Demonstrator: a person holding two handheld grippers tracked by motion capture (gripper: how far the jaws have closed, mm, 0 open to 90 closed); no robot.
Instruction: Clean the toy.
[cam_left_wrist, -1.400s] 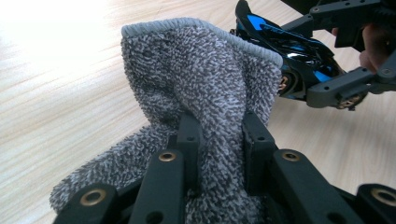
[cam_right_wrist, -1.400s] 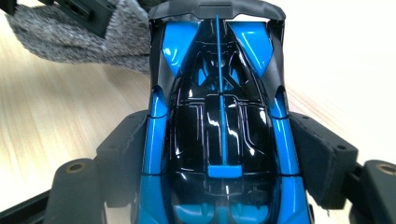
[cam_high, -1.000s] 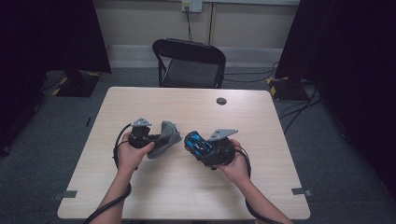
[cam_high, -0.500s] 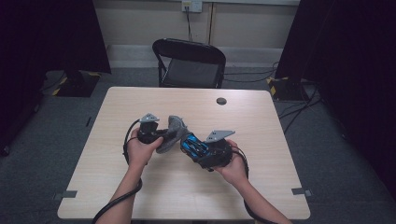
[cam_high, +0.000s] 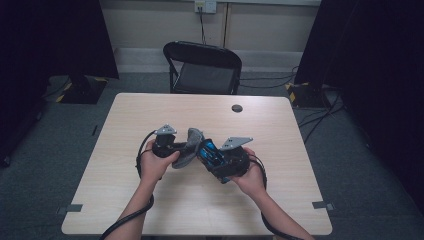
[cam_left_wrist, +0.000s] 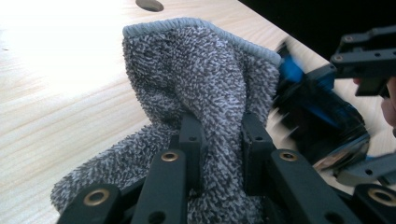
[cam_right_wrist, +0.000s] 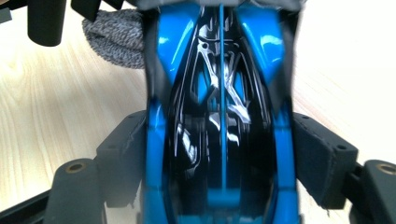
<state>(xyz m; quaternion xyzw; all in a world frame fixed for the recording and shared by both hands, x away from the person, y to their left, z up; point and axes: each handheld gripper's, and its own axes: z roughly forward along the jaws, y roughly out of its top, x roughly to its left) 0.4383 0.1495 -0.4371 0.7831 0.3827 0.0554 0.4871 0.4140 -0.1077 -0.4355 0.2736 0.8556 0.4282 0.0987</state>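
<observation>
Left gripper (cam_high: 176, 148) clamps grey terry cloth (cam_high: 189, 150), pressing it against glossy blue-black toy car (cam_high: 210, 154) held in right gripper (cam_high: 216, 159). Pale wooden surface (cam_high: 150, 115); black folding chair (cam_high: 202, 67) behind.

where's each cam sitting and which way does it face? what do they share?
High view: above the person's side, facing forward and down on the table; both forearms, left tool, right tool.
Left gripper view: on the left tool, looking along jaws clamped on the grey cloth.
Right gripper view: on the right tool, looking along jaws gripping the blue-black toy car.
Shared: cloth and car show in all three.
</observation>
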